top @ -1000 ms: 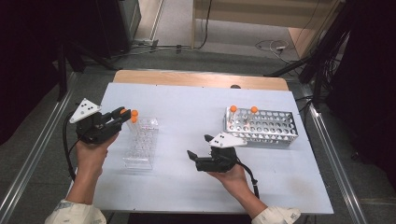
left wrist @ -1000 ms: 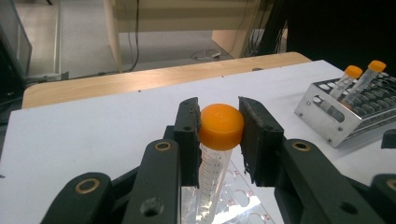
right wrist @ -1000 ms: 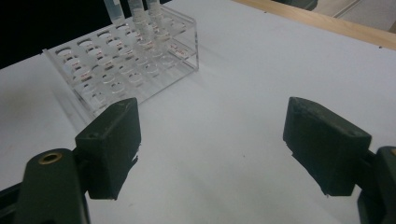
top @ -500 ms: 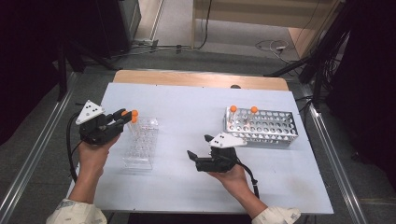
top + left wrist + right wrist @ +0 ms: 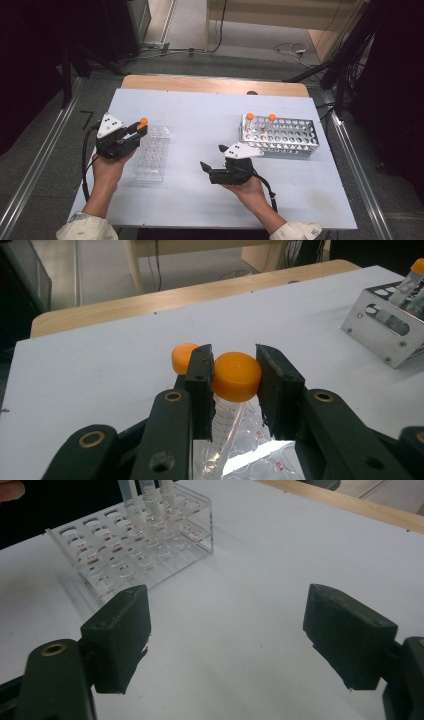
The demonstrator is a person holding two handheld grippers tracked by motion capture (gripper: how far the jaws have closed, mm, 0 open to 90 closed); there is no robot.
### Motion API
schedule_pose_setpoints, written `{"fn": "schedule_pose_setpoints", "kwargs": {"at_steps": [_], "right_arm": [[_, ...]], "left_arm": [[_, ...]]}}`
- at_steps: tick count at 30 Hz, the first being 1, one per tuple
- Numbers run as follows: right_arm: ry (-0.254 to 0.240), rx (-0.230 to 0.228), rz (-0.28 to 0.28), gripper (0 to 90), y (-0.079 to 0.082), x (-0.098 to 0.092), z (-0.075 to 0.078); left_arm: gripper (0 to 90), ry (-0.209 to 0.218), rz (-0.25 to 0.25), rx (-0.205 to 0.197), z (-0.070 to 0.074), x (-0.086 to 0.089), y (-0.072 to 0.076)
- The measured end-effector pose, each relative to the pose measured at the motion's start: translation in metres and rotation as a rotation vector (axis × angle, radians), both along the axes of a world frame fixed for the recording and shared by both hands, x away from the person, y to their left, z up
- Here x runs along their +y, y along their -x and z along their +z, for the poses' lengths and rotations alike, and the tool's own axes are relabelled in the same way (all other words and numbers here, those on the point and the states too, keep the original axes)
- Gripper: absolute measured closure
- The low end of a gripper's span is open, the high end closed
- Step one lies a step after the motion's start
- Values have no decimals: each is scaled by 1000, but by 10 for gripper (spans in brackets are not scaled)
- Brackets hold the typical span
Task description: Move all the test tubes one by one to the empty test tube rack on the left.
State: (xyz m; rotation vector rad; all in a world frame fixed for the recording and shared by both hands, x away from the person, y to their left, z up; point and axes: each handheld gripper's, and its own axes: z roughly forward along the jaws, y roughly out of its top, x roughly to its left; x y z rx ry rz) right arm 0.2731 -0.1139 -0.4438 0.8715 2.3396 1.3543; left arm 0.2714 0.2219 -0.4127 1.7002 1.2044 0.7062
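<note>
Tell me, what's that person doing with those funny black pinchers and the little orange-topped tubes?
A person is moving tubes between two racks with a pincher tool in each hand. The left gripper is squeezed around an orange-capped tube whose lower end points down into the clear plastic rack, right beside another orange-capped tube. The right gripper hangs open with nothing in it, over the white table. Two more tubes stand in the metal rack on the right.

The clear rack (image 5: pixel 151 158) stands left on the table (image 5: pixel 200 115), the metal rack (image 5: pixel 282 136) right.
</note>
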Motion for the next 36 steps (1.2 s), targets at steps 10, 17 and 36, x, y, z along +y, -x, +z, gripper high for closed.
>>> {"fn": "schedule_pose_setpoints", "kwargs": {"at_steps": [10, 17, 36], "right_arm": [[0, 2, 0, 177, 0, 0, 0], [-1, 2, 2, 177, 0, 1, -1], [-31, -5, -61, 177, -9, -16, 5]], "left_arm": [[617, 20, 3, 1, -1, 1, 1], [548, 40, 3, 1, 1, 3, 1], [215, 81, 40, 10, 4, 1, -1]]}}
